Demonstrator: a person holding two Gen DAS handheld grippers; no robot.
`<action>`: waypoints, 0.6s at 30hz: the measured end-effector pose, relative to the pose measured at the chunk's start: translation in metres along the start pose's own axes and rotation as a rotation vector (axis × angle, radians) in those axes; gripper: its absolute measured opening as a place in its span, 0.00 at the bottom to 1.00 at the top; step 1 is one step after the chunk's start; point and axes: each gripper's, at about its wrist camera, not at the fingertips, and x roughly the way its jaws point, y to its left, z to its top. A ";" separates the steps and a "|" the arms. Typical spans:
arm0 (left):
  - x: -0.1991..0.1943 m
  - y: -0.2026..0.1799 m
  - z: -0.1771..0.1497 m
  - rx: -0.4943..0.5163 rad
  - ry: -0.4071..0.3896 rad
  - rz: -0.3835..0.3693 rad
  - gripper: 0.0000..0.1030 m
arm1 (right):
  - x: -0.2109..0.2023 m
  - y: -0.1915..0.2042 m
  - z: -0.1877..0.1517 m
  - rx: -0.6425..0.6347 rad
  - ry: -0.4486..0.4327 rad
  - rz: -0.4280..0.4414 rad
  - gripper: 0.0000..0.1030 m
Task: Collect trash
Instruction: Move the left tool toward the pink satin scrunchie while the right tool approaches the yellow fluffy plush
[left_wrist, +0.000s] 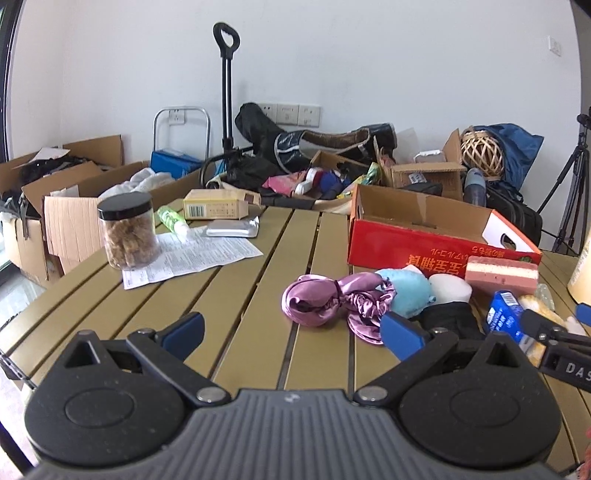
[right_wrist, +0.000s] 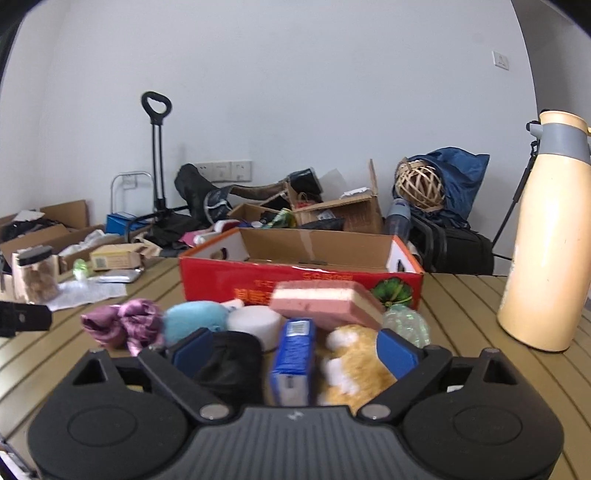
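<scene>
Approach seemed the step in hand: the right gripper (right_wrist: 295, 352) hung with jaws apart around the blue carton (right_wrist: 293, 363), pads not yet pressing it, a black cloth (right_wrist: 231, 363) and plush toy (right_wrist: 356, 369) crowding either side. The left gripper (left_wrist: 291, 332) was apart too, empty, just short of the purple cloth (left_wrist: 325, 301). Next, I judged, the right jaws needed to clamp the carton alone and carry it to the red box (right_wrist: 301, 282) behind.

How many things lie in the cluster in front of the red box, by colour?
Purple: 1, satin bonnet
Light blue: 1, soft toy
White: 1, foam puck
Pink: 1, layered sponge
Black: 1, cloth
Blue: 1, small carton
Orange: 1, plush toy
Green: 1, crumpled plastic
Total: 8
</scene>
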 end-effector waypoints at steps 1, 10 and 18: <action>0.004 -0.001 0.001 -0.004 0.008 0.001 1.00 | 0.004 -0.004 0.001 -0.007 0.006 -0.017 0.92; 0.023 -0.016 0.009 0.024 -0.003 -0.011 1.00 | 0.038 -0.051 -0.002 0.029 0.082 -0.082 0.87; 0.036 -0.021 -0.001 0.052 0.033 -0.007 1.00 | 0.065 -0.048 -0.006 -0.006 0.166 -0.034 0.70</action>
